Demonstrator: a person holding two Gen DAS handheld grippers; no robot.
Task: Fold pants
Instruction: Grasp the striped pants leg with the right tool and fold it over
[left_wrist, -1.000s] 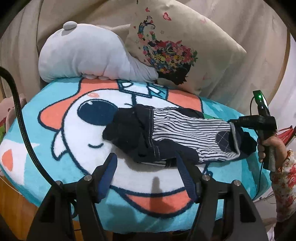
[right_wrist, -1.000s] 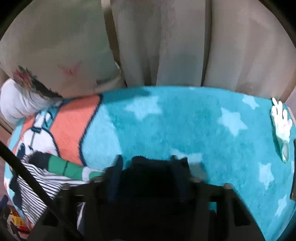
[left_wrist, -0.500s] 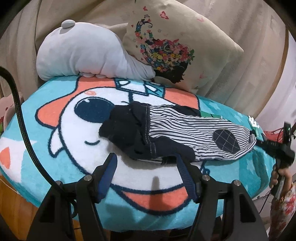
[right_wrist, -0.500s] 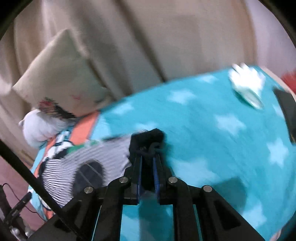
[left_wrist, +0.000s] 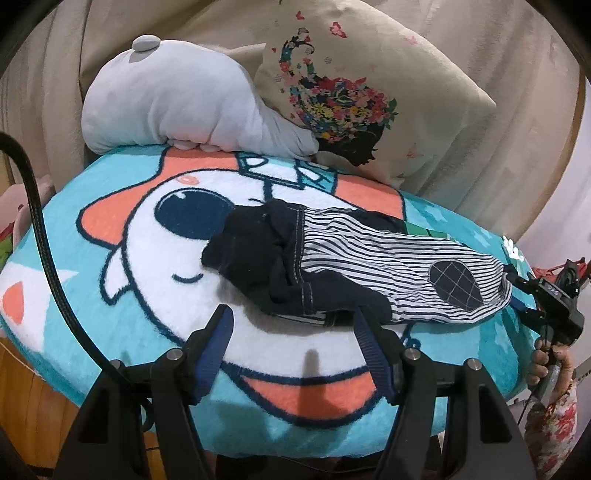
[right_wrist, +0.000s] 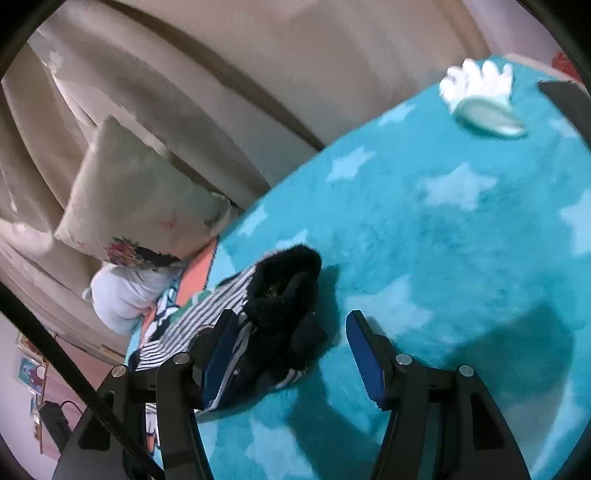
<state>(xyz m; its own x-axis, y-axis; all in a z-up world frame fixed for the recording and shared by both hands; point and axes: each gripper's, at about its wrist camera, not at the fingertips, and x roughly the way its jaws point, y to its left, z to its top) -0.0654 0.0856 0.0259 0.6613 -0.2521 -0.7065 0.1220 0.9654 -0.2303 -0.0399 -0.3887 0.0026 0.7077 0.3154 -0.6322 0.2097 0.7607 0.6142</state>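
On a cartoon-print blanket (left_wrist: 140, 325), striped pants (left_wrist: 369, 269) lay stretched out with the right hand-held gripper (right_wrist: 288, 350) just opened at their dark cuff (right_wrist: 286, 291).

The jaws had just been opening and stood wide, the cuff lying loose between them, unpressed. The left hand-held gripper (left_wrist: 291, 345), also wide and empty, hovered beside the pants' near edge. Their long axis ran from the navy waist to the cuff, nearest the right hand (left_wrist: 550, 363). A floral cushion (left_wrist: 369, 92), a grey plush toy (left_wrist: 184, 99) and beige curtains (left_wrist: 517, 55) backed the bed.
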